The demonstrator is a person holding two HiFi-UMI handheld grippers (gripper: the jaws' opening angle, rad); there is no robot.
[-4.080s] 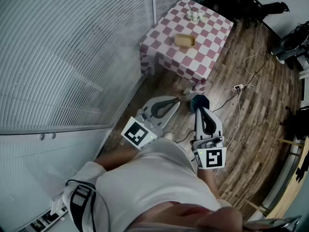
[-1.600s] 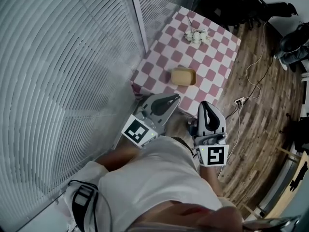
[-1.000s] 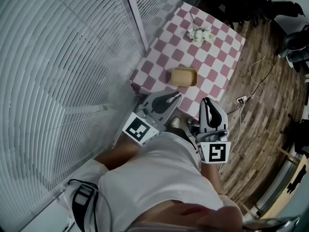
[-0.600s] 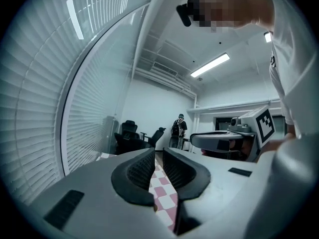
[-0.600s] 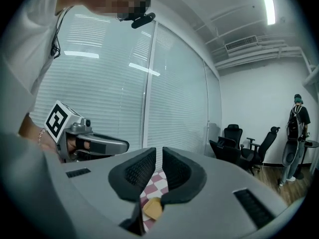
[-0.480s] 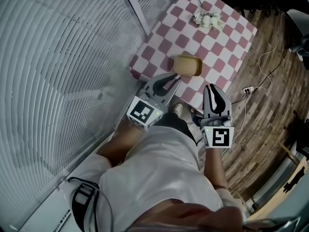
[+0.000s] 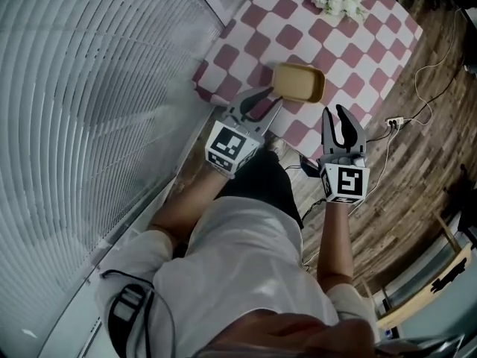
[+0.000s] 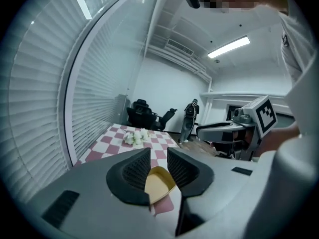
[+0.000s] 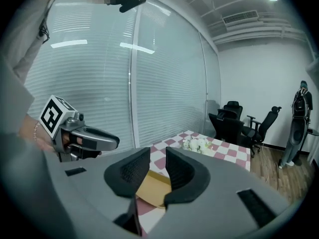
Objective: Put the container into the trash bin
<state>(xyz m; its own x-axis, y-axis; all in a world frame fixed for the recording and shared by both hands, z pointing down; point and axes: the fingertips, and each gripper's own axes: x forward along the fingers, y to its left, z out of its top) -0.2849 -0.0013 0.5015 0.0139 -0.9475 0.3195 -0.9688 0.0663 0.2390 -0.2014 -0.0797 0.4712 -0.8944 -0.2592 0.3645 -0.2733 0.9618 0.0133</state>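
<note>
The tan shallow container lies on a table under a pink-and-white checked cloth. My left gripper points at the container's near left edge, just short of it. Its jaws are opening, with nothing between them. My right gripper hovers over the table's near right edge, beside the container; its jaws are opening too, and are empty. In the left gripper view the container shows through the gap of the left gripper. The right gripper view shows the container past the right gripper. No trash bin shows.
White flowers lie at the table's far end. A wall of slatted blinds runs along the left. A power strip with cable lies on the wooden floor at the right. Black office chairs stand behind the table.
Both grippers have sunk and moved forward towards the table and the container. Their jaws, shut before, now stand apart. The table looks nearer.
</note>
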